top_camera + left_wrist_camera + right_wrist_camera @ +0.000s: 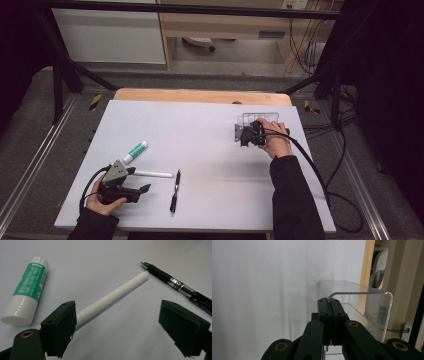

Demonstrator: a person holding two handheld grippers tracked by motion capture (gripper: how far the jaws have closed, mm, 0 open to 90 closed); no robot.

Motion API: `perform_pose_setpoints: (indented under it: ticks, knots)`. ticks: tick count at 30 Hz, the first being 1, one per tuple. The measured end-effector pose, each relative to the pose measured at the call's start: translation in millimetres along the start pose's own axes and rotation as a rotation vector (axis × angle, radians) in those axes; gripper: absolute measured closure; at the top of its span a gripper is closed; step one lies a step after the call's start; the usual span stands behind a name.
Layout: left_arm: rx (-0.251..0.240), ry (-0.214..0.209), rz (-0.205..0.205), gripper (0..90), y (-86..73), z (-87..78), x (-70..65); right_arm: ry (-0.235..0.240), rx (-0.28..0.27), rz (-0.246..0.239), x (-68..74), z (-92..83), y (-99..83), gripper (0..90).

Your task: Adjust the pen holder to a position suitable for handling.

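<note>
My left gripper (140,181) (117,308) rests open near the table's front left. A white pen (152,174) (117,291) lies by its left jaw, its near end hidden behind that pad. Nothing is pinched. A green and white glue stick (135,151) (27,288) lies just beyond it, and a black pen (175,191) (175,283) lies to its right. At the back right, my right gripper (243,134) (331,301) is shut on the near wall of a clear plastic box (260,118) (362,307), with the thin wall squeezed between the pads.
A white sheet (200,140) covers the wooden table (200,95), whose far edge shows behind the box. Black cables (320,175) trail off the right side. A dark metal frame (60,75) and floor rails surround the table.
</note>
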State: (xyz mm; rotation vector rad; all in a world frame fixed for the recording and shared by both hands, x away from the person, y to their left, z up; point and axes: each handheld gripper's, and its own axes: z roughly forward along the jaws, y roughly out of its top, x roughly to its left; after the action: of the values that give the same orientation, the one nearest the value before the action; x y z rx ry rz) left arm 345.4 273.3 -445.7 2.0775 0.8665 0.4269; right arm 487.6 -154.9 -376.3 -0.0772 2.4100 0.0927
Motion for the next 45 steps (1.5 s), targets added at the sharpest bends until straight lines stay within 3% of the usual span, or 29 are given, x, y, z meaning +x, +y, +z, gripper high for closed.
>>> perform_pose_setpoints:
  ticks: [11, 20, 31, 38, 45]
  knots:
    - [0.002, 0.000, 0.001, 14.6, 0.1, 0.4, -0.2, -0.011, -0.008, 0.068, 0.8, -16.0, 2.3, 89.6]
    - [0.002, 0.000, 0.002, 14.6, 0.3, 0.4, -0.6, -0.011, -0.041, 0.037, 4.9, -37.2, 25.7, 89.6]
    - [0.001, -0.001, 0.004, 14.7, 0.9, 0.6, -1.6, 0.021, -0.074, -0.006, 15.9, -56.0, 73.5, 89.4]
    - [0.001, 0.000, 0.005, 14.7, 0.9, 0.4, -1.9, 0.044, -0.085, -0.050, 24.7, -57.7, 103.4, 89.3]
    - [0.001, -0.002, 0.007, 14.6, 1.0, 0.6, -2.0, 0.067, -0.112, -0.081, 28.6, -50.0, 120.1, 89.4]
